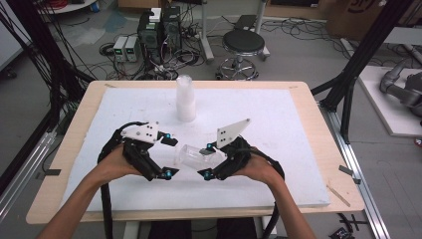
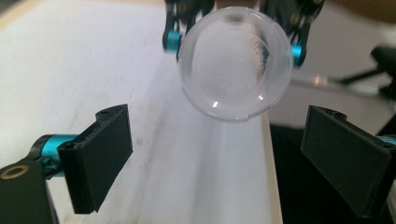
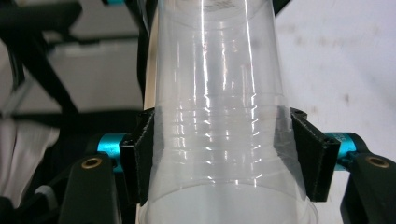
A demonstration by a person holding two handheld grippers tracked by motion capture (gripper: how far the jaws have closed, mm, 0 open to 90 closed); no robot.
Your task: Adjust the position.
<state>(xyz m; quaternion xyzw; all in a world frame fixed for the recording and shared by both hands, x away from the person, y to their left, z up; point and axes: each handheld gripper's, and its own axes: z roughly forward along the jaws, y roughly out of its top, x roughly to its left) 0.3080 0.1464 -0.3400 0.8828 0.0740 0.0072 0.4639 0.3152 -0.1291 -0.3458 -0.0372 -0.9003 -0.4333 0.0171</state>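
One clear cup (image 1: 195,155), pinched sideways above the table (image 1: 298,144) by the right gripper (image 1: 208,159), points its base toward nine o'clock, straight between the spread jaws of the left gripper (image 1: 170,157).

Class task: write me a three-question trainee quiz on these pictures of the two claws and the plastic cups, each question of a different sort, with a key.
1. True or false: the right claw is shut on the clear plastic cup.
2. The left claw is: A) open, apart from the cup; B) shut on the cup; C) shut on the stack.
3. Fill in: the white stack of plastic cups stands upright on the white ____ covering the wooden table.

Key: 1 true; 2 A; 3 sheet.
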